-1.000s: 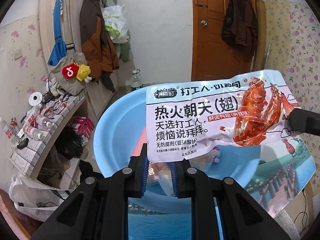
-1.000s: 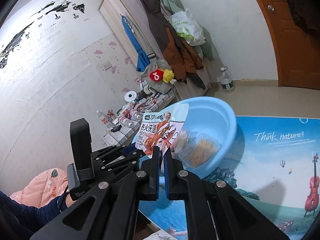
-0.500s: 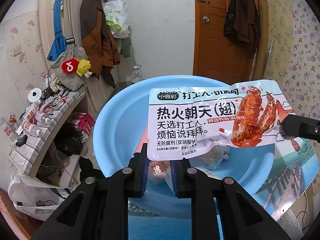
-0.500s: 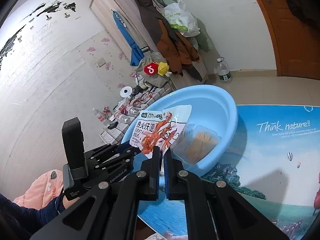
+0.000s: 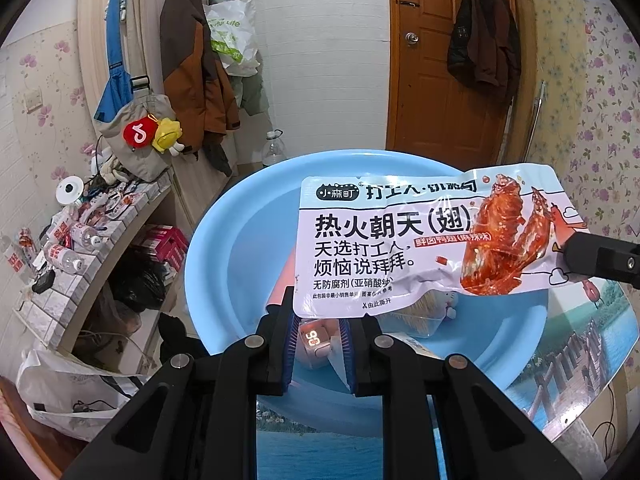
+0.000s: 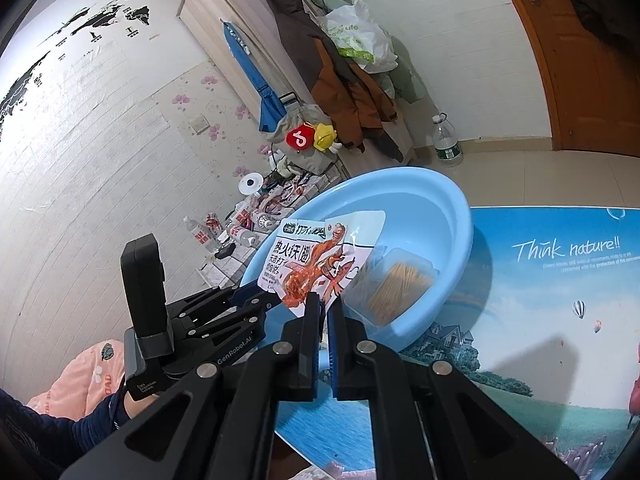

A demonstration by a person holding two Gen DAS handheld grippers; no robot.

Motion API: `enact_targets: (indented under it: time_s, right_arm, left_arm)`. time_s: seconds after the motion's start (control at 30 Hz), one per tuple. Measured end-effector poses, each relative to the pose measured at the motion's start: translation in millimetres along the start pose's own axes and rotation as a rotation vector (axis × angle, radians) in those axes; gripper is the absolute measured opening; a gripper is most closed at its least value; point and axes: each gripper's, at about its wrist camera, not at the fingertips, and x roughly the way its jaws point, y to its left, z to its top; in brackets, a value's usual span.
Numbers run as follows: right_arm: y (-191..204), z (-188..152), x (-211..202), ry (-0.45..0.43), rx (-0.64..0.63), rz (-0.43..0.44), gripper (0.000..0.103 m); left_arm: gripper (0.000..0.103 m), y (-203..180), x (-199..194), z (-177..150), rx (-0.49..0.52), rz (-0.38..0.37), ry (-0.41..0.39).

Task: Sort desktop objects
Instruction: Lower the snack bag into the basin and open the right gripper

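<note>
The snack packet hangs above the blue basin, pinched at its 3 o'clock edge by the right gripper, whose jaws are closed on it. The left gripper sits at the packet's 6 o'clock corner with a gap between its pads; whether they touch the packet cannot be told. The packet hides much of the basin, where a clear box of toothpicks and a small digital device lie. The basin rests on a scenic printed mat.
</note>
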Motion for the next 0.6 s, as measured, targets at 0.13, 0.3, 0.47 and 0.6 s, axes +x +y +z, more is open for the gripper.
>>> enact_targets:
  time_s: [0.13, 0.3, 0.47, 0.6]
  right_arm:
    - [-0.3, -0.1, -0.1, 0.002, 0.003, 0.004, 0.005]
    - [-3.7, -3.7, 2.2, 0.009, 0.014, -0.003, 0.006]
    - [-4.8, -5.3, 3.8, 0.012, 0.015, -0.012, 0.007]
    - [-8.6, -6.4, 4.1, 0.016, 0.044, -0.057, 0.035]
  left_arm:
    - [0.018, -0.4, -0.3, -0.4, -0.001, 0.001, 0.0]
    - [0.023, -0.4, -3.0, -2.2, -0.005, 0.008, 0.0]
    - [0.031, 0.5, -4.3, -2.5, -0.009, 0.016, 0.001]
    - [0.064, 0.4, -10.5, -0.9, -0.013, 0.018, -0.015]
